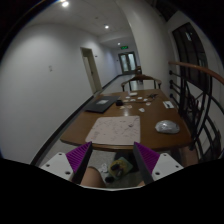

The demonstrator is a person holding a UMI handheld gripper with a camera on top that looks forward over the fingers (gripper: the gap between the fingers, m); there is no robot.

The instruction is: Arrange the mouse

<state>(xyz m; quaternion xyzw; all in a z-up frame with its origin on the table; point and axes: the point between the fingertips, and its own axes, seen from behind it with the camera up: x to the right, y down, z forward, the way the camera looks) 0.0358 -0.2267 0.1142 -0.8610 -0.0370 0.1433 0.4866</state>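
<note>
A grey mouse (167, 127) lies on the right part of a long wooden table (88, 128), well beyond my fingers and to their right. A pale square mat (113, 128) lies flat near the table's front edge, left of the mouse. My gripper (111, 158) is open and empty, held in front of the table's near edge and below it. Its purple pads (75, 158) stand wide apart. Between the fingers I see only the floor, with small unclear items on it.
A dark laptop (98, 103) lies on the table's left side. Several small pale items (143, 100) are scattered further back. Chairs (135, 80) stand at the far end. A dark railing (195, 90) runs along the right. A corridor lies beyond.
</note>
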